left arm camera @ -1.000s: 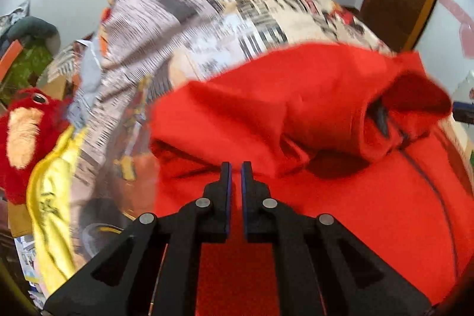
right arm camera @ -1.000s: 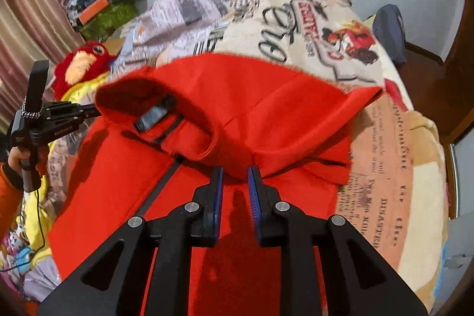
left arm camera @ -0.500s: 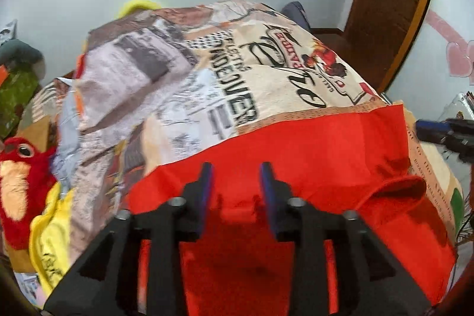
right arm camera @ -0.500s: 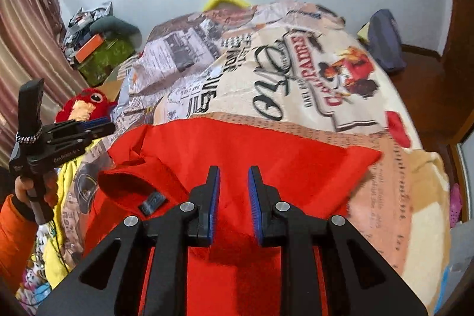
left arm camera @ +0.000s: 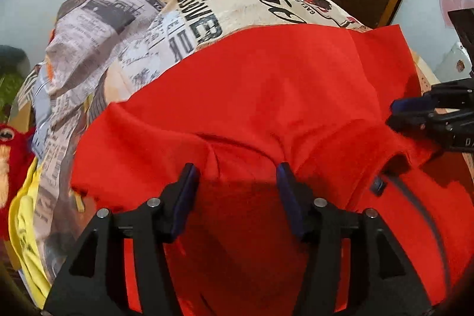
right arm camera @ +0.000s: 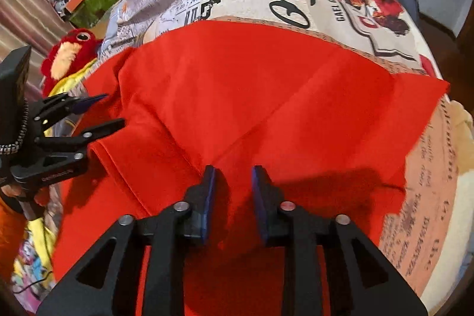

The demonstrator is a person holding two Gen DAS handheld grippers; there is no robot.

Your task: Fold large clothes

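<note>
On the bed, nearest both cameras, a red garment point(left arm camera: 266, 96) lies spread over a printed bedspread point(left arm camera: 183, 19), folded back on itself so a doubled layer runs across it. The left tool point(left arm camera: 235, 176) hangs over the near fold with its jaws set wide apart; they have just been opening, and the red cloth lies beneath and between them without being pinched. The right tool point(right arm camera: 232, 176) has also just been opening, its jaws parted by a narrower gap, with a ridge of red cloth under that gap but free of the pads. Each tool shows at the edge of the other's view, over the garment's side. Beyond the garment the bedspread carries newsprint and lettering. Left of the bed sit a red plush toy point(right arm camera: 69, 55) and some yellow cloth point(left arm camera: 26, 242).
</note>
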